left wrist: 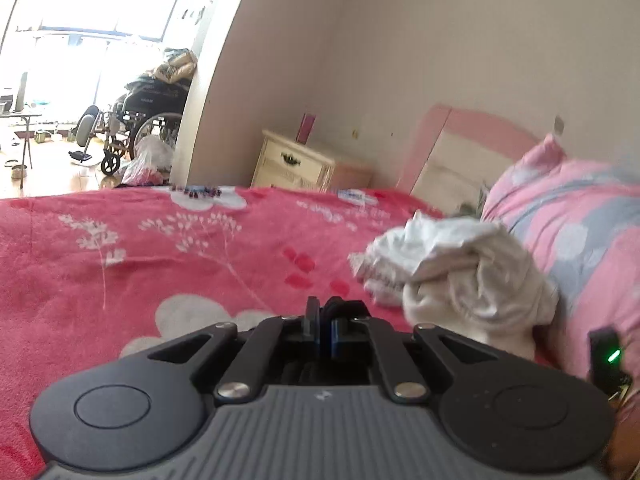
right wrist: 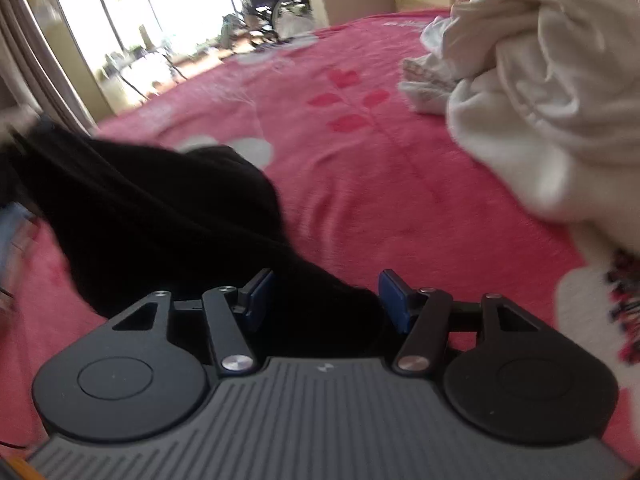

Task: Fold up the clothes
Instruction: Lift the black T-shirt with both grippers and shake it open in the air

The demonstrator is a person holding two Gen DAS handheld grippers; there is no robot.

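Because the black garment (right wrist: 160, 216) is dark, limp knit-looking cloth, it will likely drape and sag from any single hold, light enough to lift but prone to bunching. It sprawls across the left and lower centre of the right wrist view on the pink floral bedspread (right wrist: 360, 184), one end running between the blue pads (right wrist: 260, 294) of the right gripper (right wrist: 326, 296), whose jaws stand wide apart and grasp nothing. A hem or corner would be the better hold, though blur hides any edge. The white clothes (right wrist: 540, 92), crumpled at the upper right of that view, look soft and thicker; they appear again right of centre in the left wrist view (left wrist: 452, 272), beside a pink and grey pillow (left wrist: 572, 216). The left gripper (left wrist: 324, 324), at lower centre, has its jaws pressed together with no cloth visible between them. No brand, label or writing is legible anywhere.
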